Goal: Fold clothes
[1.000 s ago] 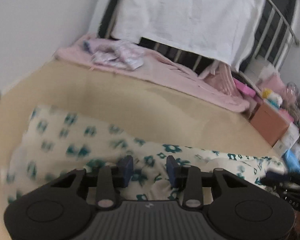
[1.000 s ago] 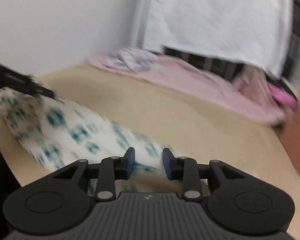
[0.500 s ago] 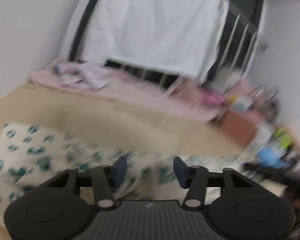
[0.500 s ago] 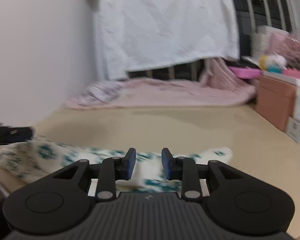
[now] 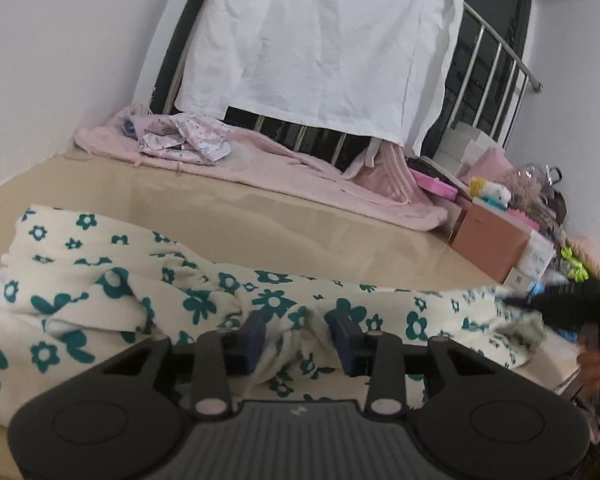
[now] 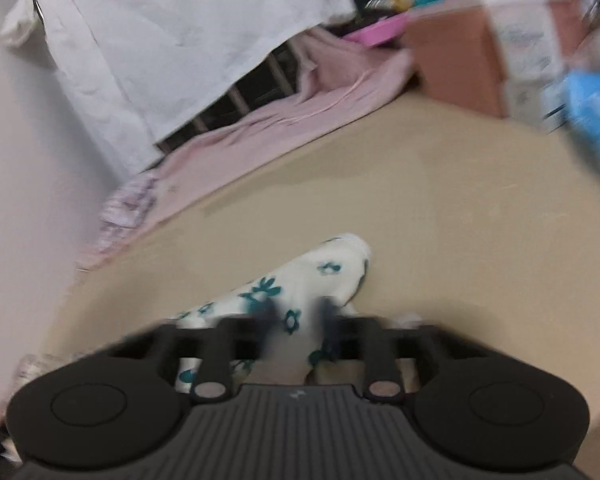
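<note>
A cream garment with teal flowers [image 5: 100, 280] lies crumpled in a long band across the beige tabletop [image 5: 260, 220]. My left gripper [image 5: 297, 332] sits over its middle; the jaws are opening slightly, and a bunched fold fills the gap between the blue pads. At the far right edge of that view my right gripper [image 5: 560, 308] shows dark at the garment's end, with a hand below it. In the blurred, tilted right wrist view my right gripper [image 6: 298, 320] is closing on the garment's narrow end [image 6: 300, 276], with cloth between its pads.
A pink blanket [image 5: 280, 164] with a small patterned garment [image 5: 184, 140] on it lies along the table's far side. Above it a white sheet [image 5: 320, 40] hangs over a metal rail. Boxes [image 5: 488, 240] and clutter crowd the right; a blue item [image 6: 592, 120] is near the right gripper.
My right gripper slid to the garment's narrow end and rolled, tilting its view. My left gripper shifted a little along the garment, keeping cloth between its pads.
</note>
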Tool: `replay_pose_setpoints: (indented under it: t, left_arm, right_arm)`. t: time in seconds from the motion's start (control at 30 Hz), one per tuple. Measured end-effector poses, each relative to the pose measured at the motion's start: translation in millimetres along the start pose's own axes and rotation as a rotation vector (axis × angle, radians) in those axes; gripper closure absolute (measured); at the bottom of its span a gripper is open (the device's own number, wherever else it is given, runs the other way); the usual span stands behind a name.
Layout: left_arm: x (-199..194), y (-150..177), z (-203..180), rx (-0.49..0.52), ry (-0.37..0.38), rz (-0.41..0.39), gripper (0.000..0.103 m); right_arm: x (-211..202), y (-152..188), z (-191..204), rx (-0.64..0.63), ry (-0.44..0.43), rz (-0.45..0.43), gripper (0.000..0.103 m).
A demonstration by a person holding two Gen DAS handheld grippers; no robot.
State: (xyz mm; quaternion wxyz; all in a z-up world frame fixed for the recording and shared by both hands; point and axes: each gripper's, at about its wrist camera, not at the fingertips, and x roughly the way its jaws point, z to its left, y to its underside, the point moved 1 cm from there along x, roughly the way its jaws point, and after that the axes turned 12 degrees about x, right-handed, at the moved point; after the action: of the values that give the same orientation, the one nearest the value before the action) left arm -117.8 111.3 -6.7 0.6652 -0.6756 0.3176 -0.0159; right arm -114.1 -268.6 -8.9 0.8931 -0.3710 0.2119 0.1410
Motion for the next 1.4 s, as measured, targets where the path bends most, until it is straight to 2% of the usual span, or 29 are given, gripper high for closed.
replay_pose_setpoints:
  t: [0.1,0.23,0.27,0.3,0.33,0.37,0.4,0.43,0.47,0.5,0.53,0.57,0.63,0.67,0.73,0.8,0.83,0.9,0.93,0.97,1.0,1.03,1.07,1.1,1.13,1.17,1.23,1.33,1.4]
  left_arm:
    - [-1.0,2.5,-0.2,0.003,-0.006,-0.003,0.070]
    - [-5.1,-0.8,1.6,-0.034,0.005,0.013,0.070]
    - [-7.9,-5.6,2.6,-0.055,0.012,0.020,0.067]
    - [-12.1,-12.0,1.4,-0.060,0.016,0.010,0.059]
    - [-16.3,-18.4,0.2,-0.066,0.021,0.000,0.057]
    - [-19.5,-24.8,-2.0,-0.063,0.027,-0.011,0.057]
    - [-18.6,-31.4,-8.8,-0.022,0.039,-0.020,0.058]
    - [-16.4,-37.5,-15.9,0.019,0.053,-0.025,0.059]
    - [-8.5,-41.0,-24.7,0.057,0.070,-0.006,0.066]
    - [1.9,-41.6,-32.7,0.088,0.087,0.024,0.081]
    - [11.3,-40.4,-38.7,0.109,0.095,0.060,0.089]
    - [20.9,-36.6,-42.5,0.129,0.095,0.104,0.094]
    - [28.8,-24.5,-42.9,0.151,0.081,0.127,0.095]
    - [31.5,-19.8,-43.0,0.156,0.075,0.139,0.095]
    - [26.8,-27.5,-43.2,0.122,0.083,0.174,0.093]
    - [22.8,-50.9,-49.9,0.153,0.121,0.177,0.080]
    - [24.6,-66.2,-57.9,0.204,0.146,0.173,0.075]
    - [42.8,-98.9,-82.0,0.325,0.218,0.235,0.040]
    - [60.8,-111.7,-100.5,0.386,0.281,0.304,0.039]
    - [81.1,-120.1,-120.6,0.440,0.349,0.366,0.039]
    - [101.1,-123.8,-139.2,0.483,0.402,0.416,0.041]
    - [120.8,-123.1,-154.9,0.523,0.421,0.461,0.044]
    - [139.6,-121.9,-169.2,0.562,0.431,0.502,0.061]
    - [154.4,-118.6,-177.6,0.593,0.397,0.531,0.082]
    - [168.7,-115.5,-185.0,0.621,0.363,0.555,0.086]
    - [180.3,-113.7,-187.2,0.633,0.331,0.561,0.084]
    - [196.1,-117.3,-181.1,0.605,0.290,0.535,0.084]
    - [223.1,-129.3,-153.2,0.437,0.175,0.521,0.083]
    - [237.3,-139.2,-128.2,0.312,0.096,0.509,0.083]
  right_arm:
    - [-0.1,-5.8,12.1,-0.076,0.005,-0.075,0.098]
    - [18.3,12.1,20.4,-0.228,0.129,-0.052,0.095]
    - [13.8,17.2,21.7,-0.265,0.145,-0.079,0.086]
    - [6.9,21.2,23.3,-0.297,0.162,-0.113,0.069]
    - [-4.4,24.0,25.3,-0.329,0.176,-0.162,0.067]
    - [-17.2,27.1,27.3,-0.367,0.184,-0.219,0.069]
    - [-29.0,29.7,28.9,-0.399,0.182,-0.263,0.082]
    - [-38.2,31.7,30.0,-0.415,0.153,-0.278,0.090]
    - [-44.3,34.6,31.5,-0.418,0.103,-0.265,0.098]
    - [-46.1,38.9,33.0,-0.417,0.056,-0.230,0.099]
    - [-42.7,44.6,33.7,-0.426,0.047,-0.192,0.099]
    - [-35.7,51.6,33.5,-0.447,0.075,-0.165,0.099]
    - [-22.2,64.5,31.6,-0.489,0.148,-0.125,0.100]
    - [-18.9,68.1,27.7,-0.507,0.195,-0.142,0.102]
    - [-30.6,66.4,26.6,-0.465,0.227,-0.188,0.098]
    - [-47.5,62.8,27.1,-0.394,0.248,-0.223,0.093]
    - [-57.9,61.7,25.4,-0.346,0.231,-0.223,0.091]
    - [-67.0,59.5,18.1,-0.256,0.203,-0.172,0.087]
    - [-64.8,59.6,15.5,-0.224,0.189,-0.133,0.085]
    - [-60.9,59.8,13.4,-0.199,0.177,-0.104,0.075]
    - [-54.6,60.1,12.6,-0.189,0.174,-0.093,0.059]
    - [-48.0,59.9,13.2,-0.189,0.180,-0.091,0.057]
    - [-39.9,58.2,14.1,-0.195,0.189,-0.087,0.060]
    - [-30.9,55.5,14.5,-0.204,0.199,-0.085,0.071]
    - [-21.6,51.6,15.3,-0.219,0.214,-0.085,0.077]
    - [-11.0,44.5,16.0,-0.240,0.230,-0.084,0.083]
    - [13.7,23.9,18.8,-0.261,0.239,-0.052,0.085]
    - [72.6,-15.2,36.5,-0.348,0.254,0.029,0.087]
    - [123.7,-36.0,62.7,-0.467,0.269,0.085,0.087]
